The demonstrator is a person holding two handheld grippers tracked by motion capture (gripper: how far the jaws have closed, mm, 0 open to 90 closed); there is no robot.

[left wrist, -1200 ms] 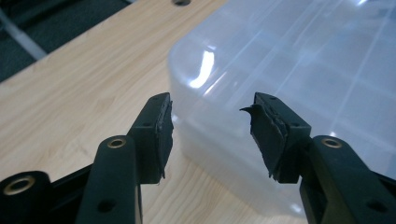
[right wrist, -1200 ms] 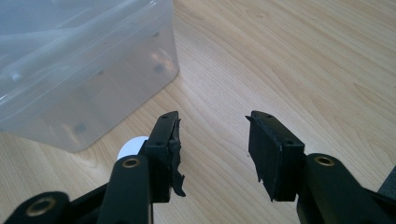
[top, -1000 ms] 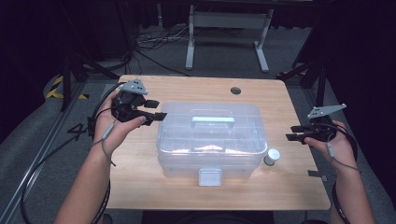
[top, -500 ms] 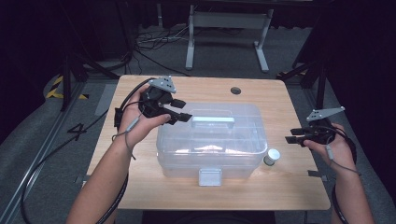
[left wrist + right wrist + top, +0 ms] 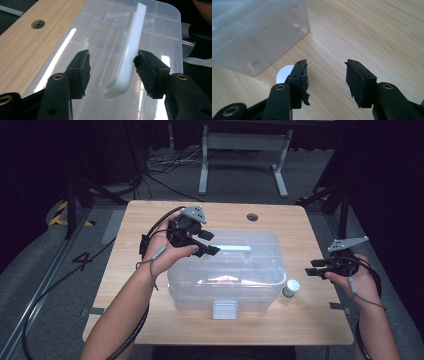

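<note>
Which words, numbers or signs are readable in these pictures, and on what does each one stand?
"4": a dark figure on the grey floor, left of the table.
No readable text on the clear box, its white handle or the small white-capped jar.

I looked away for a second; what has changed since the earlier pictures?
The left gripper has travelled from the table's left side over the clear box's lid, its open jaws now straddling the white handle without pressing it. The right gripper, open and empty, the box and the small white-capped jar stayed put.
</note>
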